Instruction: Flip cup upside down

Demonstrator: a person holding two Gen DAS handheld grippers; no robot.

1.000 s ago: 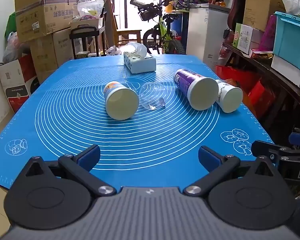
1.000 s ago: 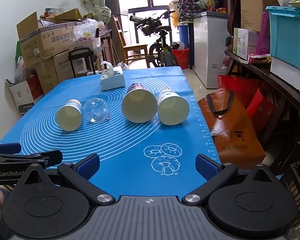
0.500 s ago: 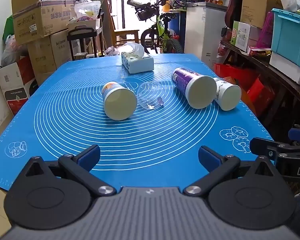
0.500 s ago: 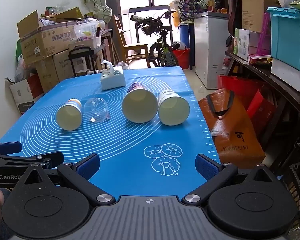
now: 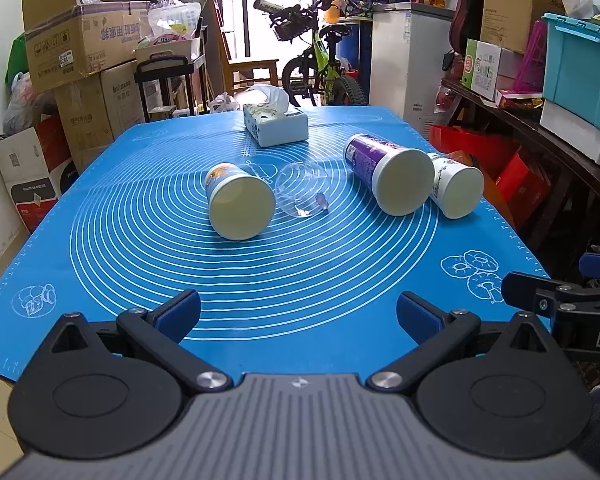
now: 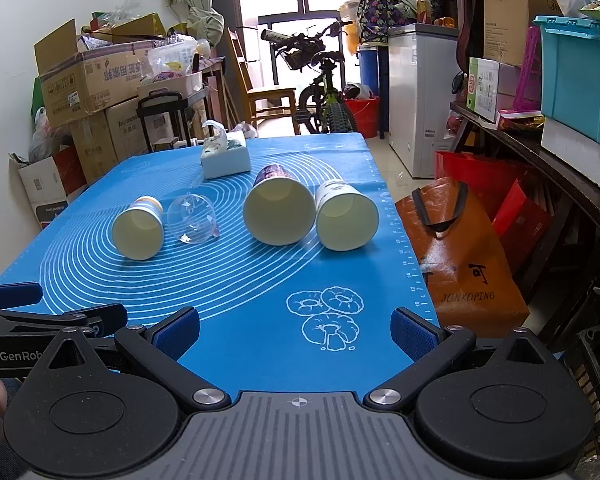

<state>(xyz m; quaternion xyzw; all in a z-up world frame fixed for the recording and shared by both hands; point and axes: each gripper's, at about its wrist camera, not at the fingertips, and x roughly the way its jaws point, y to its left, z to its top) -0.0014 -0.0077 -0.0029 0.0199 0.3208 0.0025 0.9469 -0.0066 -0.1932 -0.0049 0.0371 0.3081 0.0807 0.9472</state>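
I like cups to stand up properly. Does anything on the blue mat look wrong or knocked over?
Yes. All four cups lie on their sides on the blue mat: an orange-printed paper cup, a clear plastic cup, a purple paper cup and a white paper cup. Nothing looks spilled. The white tissue box sits flat.

Left hand-held gripper [image 5: 298,312] creeping in over the desk [image 5: 100,184]

The cups are sitting slightly nearer and lower in the left wrist view; in the right wrist view the scene is barely drifting.
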